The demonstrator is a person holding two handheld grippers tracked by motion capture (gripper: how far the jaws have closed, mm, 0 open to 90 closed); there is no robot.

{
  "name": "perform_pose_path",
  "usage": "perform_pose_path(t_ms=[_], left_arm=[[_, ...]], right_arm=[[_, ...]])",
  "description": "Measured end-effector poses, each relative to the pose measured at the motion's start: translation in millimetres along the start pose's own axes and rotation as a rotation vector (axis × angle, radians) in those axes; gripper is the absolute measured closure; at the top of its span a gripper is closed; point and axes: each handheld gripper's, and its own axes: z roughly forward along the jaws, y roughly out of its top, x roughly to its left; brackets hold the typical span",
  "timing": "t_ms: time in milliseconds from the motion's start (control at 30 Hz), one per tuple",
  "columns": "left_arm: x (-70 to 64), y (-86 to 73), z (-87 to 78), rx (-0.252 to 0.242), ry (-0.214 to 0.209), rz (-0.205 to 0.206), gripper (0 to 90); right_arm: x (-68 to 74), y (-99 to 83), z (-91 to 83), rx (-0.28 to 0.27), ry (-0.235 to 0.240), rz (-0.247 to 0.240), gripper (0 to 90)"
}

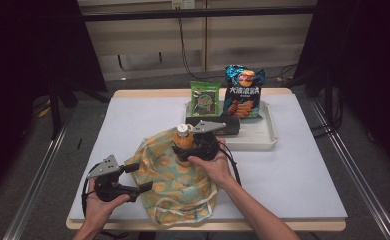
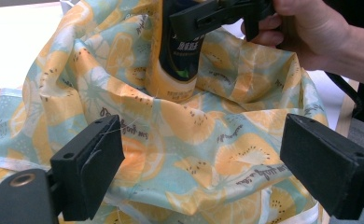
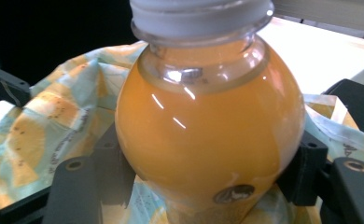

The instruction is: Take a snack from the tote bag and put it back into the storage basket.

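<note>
Juice bottle [image 3: 208, 135] (upright) clamped by right hand-held gripper [image 1: 199, 145] over bag [image 1: 178, 180]; left hand-held gripper [image 1: 135, 177] released.

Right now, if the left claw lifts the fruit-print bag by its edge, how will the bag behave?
The bag looks like thin, creased cloth, so it would probably sag. The full juice bottle, gripped by the right claw, probably weighs its far side down, so the mouth may collapse.

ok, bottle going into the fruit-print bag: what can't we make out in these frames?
- Bottle base: hidden by the bag folds in the high view, cut off by the bottom edge in the right gripper view.
- Bottle label text: partly hidden by the right claw in the left gripper view.
- Black box on the tray: partly behind the right claw's plate in the high view.
</note>
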Motion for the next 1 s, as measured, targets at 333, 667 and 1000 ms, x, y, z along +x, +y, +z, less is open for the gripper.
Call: perform_pose_path(t_ms=[333, 667, 1000], left_arm=[[0.1, -0.3, -0.3, 0.002, 0.002, 0.001, 12.8], [0.9, -1.4, 0.0, 0.003, 0.003, -0.001, 12.7], [0.6, -2.6, -2.4, 0.004, 0.01, -0.002, 12.7]], right_arm=[[-15.3, 6.5, -16.3, -0.032, 0.155, -0.022, 32.4], [-27.4, 11.7, -27.7, -0.046, 0.262, -0.059, 32.5], [-30.4, 19.7, -37.6, -0.079, 0.289, -0.109, 32.7]])
